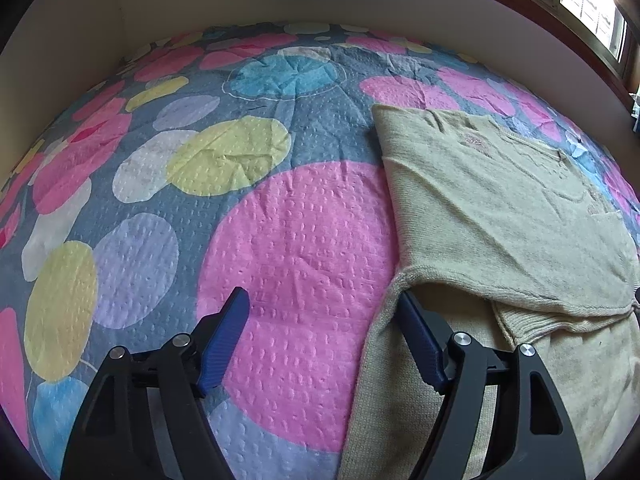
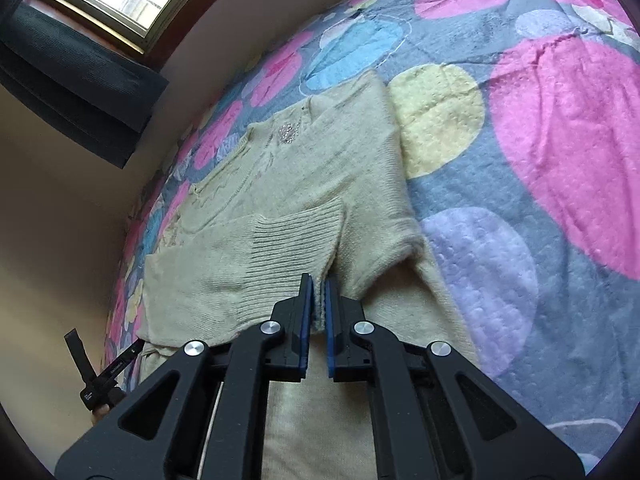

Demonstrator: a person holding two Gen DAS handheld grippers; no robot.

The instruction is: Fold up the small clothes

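A pale beige knit sweater [image 1: 492, 208] lies on a bed with a bedspread of coloured circles [image 1: 296, 264]. Its sleeves are folded in over the body. My left gripper [image 1: 324, 312] is open, low at the sweater's left edge; its right finger sits under a fold of the knit, its left finger over the pink circle. In the right wrist view the sweater [image 2: 288, 200] has a sparkly brooch near the neckline. My right gripper [image 2: 318, 288] is shut on the sweater's folded ribbed edge.
Beige walls border the bed on the far sides. A window [image 1: 588, 4] with a wooden frame sits at the upper right, and a dark folded blind [image 2: 76, 80] hangs below it. A small black device [image 2: 100, 372] shows at the lower left.
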